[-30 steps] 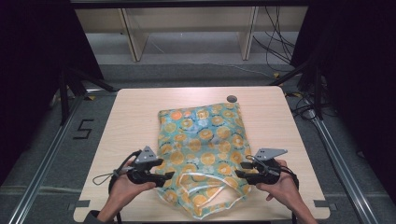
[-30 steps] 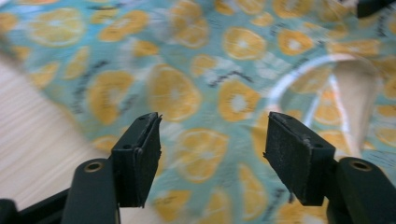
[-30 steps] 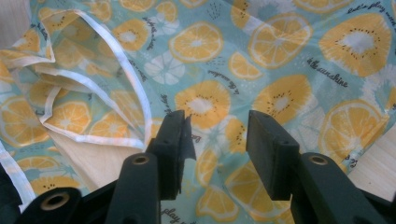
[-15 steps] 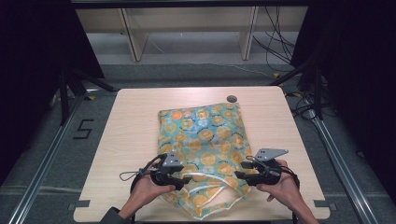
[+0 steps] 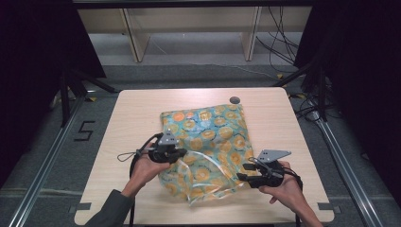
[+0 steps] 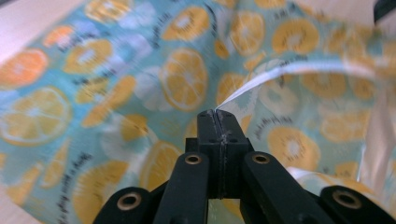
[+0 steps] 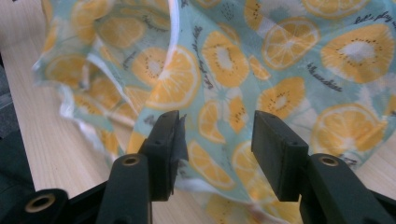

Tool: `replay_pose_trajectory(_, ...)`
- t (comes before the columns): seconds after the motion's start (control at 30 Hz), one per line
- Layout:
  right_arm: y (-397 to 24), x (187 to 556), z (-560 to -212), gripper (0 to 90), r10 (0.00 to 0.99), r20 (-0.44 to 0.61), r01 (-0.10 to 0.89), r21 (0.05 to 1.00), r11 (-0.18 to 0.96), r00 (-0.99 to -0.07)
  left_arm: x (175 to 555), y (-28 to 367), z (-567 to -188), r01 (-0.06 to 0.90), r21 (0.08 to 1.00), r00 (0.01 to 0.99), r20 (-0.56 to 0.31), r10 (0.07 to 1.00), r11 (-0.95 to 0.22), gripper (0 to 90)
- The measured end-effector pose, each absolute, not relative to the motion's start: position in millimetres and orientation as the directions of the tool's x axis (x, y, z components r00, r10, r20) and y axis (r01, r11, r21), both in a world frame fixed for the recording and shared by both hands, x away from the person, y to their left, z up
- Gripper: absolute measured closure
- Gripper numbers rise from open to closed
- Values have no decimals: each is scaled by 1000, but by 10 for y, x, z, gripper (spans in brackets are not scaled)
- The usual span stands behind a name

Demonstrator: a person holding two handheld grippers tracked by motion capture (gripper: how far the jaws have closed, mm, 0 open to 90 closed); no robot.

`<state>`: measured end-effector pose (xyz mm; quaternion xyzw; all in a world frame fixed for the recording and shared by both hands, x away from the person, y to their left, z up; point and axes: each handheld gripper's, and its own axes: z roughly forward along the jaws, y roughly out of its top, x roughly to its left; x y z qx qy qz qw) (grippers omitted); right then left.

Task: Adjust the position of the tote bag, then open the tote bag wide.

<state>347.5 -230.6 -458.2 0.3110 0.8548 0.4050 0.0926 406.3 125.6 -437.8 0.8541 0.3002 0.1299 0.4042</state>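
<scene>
So the left gripper (image 6: 218, 114) has just clamped shut, pinching the white rim of the orange-slice print bag (image 5: 208, 142); its own camera shows the jaws pressed flat together on that thin edge. The right gripper (image 7: 217, 133) sits with jaws parted, bag fabric lying between them, pads not squeezing. From the high view the bag lies mid-table, mouth toward the person, left gripper (image 5: 176, 153) at its left edge, right gripper (image 5: 248, 177) at its lower right. Light wooden table (image 5: 142, 109), small dark disc (image 5: 234, 100) near the far edge, grey floor with a "5" marking (image 5: 85, 131).
</scene>
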Motion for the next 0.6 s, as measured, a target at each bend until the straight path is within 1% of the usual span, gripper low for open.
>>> replay_pose_trajectory(0.03, -2306, 3462, -4567, 519, 614, 105, 468, 749, 469, -783, 4113, 1281, -4346, 398, 771, 794, -18, 608, -497, 894)
replay_pose_trajectory(0.1, -2301, 3460, -4564, 506, 613, 101, 456, 764, 457, -783, 4148, 1284, -4322, 410, 781, 781, -35, 623, -470, 893)
replay_pose_trajectory(0.17, -2290, 3431, -4531, 499, 622, 132, 483, 758, 438, -772, 4178, 1283, -4303, 409, 783, 783, -37, 621, -468, 893)
replay_pose_trajectory(0.23, -2293, 3444, -4506, 495, 620, 99, 451, 775, 443, -778, 4201, 1275, -4290, 416, 782, 780, -45, 624, -464, 892)
replay_pose_trajectory(0.27, -2283, 3418, -4475, 492, 622, 122, 472, 765, 437, -774, 4215, 1273, -4286, 415, 780, 781, -42, 623, -467, 891)
replay_pose_trajectory(0.3, -2278, 3423, -4467, 492, 611, 104, 442, 785, 434, -785, 4233, 1270, -4287, 418, 780, 779, -43, 625, -467, 890)
replay_pose_trajectory(0.37, -2263, 3399, -4432, 489, 608, 110, 441, 789, 428, -786, 4261, 1269, -4299, 423, 779, 777, -48, 627, -463, 889)
replay_pose_trajectory(0.4, -2253, 3397, -4419, 487, 601, 102, 431, 791, 433, -793, 4280, 1278, -4305, 420, 777, 783, -49, 620, -469, 889)
replay_pose_trajectory(0.43, -2241, 3391, -4404, 482, 588, 98, 425, 785, 449, -803, 4279, 1274, -4316, 436, 776, 772, -63, 632, -455, 889)
replay_pose_trajectory(0.5, -2174, 3353, -4396, 467, 571, 119, 427, 789, 442, -812, 4283, 1281, -4328, 441, 775, 767, -65, 638, -452, 888)
replay_pose_trajectory(0.57, -2125, 3341, -4391, 446, 557, 114, 418, 786, 456, -822, 4290, 1299, -4327, 436, 777, 771, -61, 634, -455, 887)
replay_pose_trajectory(0.6, -2087, 3343, -4396, 428, 561, 86, 404, 784, 472, -823, 4290, 1302, -4326, 438, 776, 768, -61, 638, -453, 887)
